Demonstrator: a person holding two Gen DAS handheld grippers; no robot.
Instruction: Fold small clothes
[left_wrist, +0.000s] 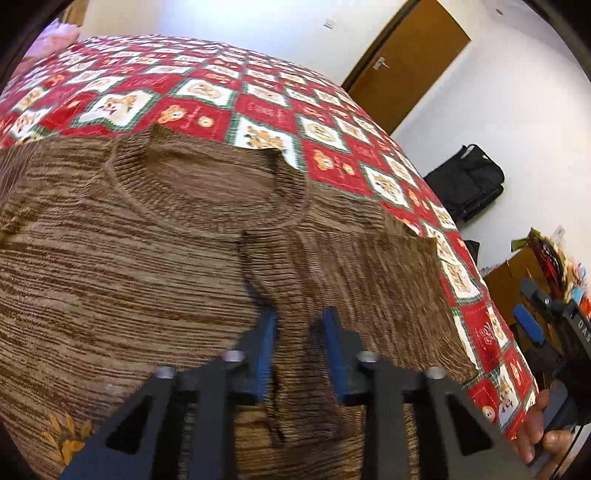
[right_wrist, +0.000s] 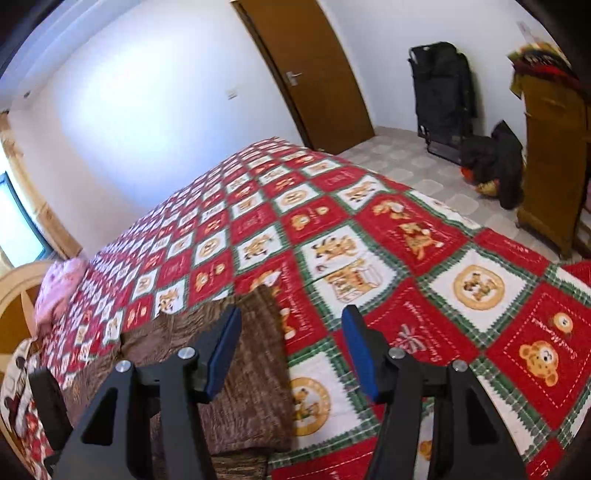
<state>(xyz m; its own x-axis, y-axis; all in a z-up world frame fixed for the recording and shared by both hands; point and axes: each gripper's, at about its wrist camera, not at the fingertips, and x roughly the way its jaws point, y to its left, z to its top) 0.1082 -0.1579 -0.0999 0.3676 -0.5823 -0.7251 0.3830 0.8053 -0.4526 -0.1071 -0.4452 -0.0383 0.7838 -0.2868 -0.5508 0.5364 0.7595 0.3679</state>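
Observation:
A brown striped knit sweater (left_wrist: 147, 258) lies flat on the red patchwork bedspread (left_wrist: 258, 107), neckline toward the far side. One side is folded in over the body, its edge (left_wrist: 255, 280) running toward my left gripper. My left gripper (left_wrist: 299, 321) hovers just over the sweater with its blue pads apart and nothing between them. My right gripper (right_wrist: 291, 325) is open and empty over the bedspread (right_wrist: 406, 258), just right of the sweater's folded edge (right_wrist: 255, 354). The right gripper also shows in the left wrist view (left_wrist: 532, 325).
The bed's right edge drops to a tiled floor (right_wrist: 424, 166). A brown door (right_wrist: 314, 74), a black bag (right_wrist: 439, 92) and a wooden cabinet (right_wrist: 554, 166) stand beyond. A pink item (right_wrist: 59, 291) lies at the bed's far left.

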